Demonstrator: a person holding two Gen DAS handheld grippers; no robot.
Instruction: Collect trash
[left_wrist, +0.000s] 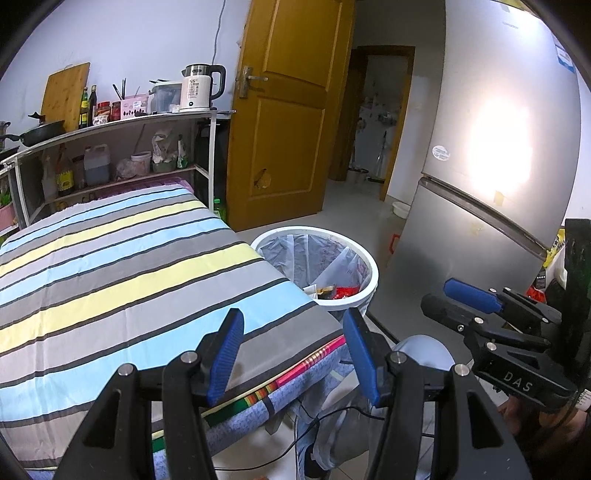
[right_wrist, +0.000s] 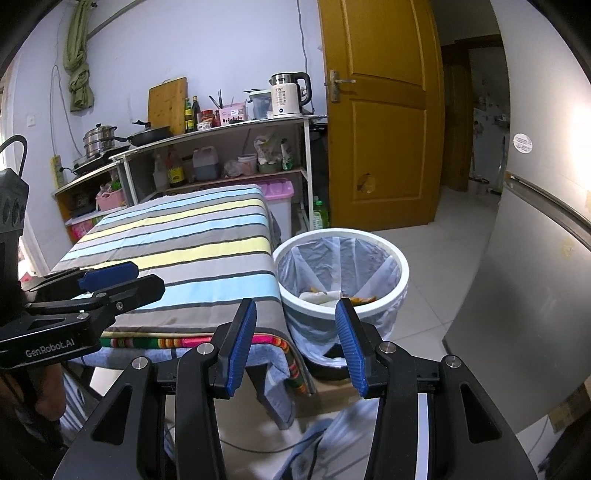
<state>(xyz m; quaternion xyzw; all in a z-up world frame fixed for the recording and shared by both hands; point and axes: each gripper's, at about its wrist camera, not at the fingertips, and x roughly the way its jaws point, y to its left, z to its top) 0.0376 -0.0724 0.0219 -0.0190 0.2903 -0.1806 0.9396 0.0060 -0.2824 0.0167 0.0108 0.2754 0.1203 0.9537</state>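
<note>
White bin (right_wrist: 400, 273) beyond right gripper (right_wrist: 297, 347) jaws.

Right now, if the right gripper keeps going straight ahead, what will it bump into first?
Probably the white trash bin: the open right gripper points at its near side, beside the striped table. Depth is hard to judge.

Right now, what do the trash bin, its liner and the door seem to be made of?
Trash bin: probably plastic; smooth white rim.
Liner: thin translucent plastic film, creased and see-through.
Door: looks like wood, glossy yellow-brown; one chipped spot near the bottom.
</note>
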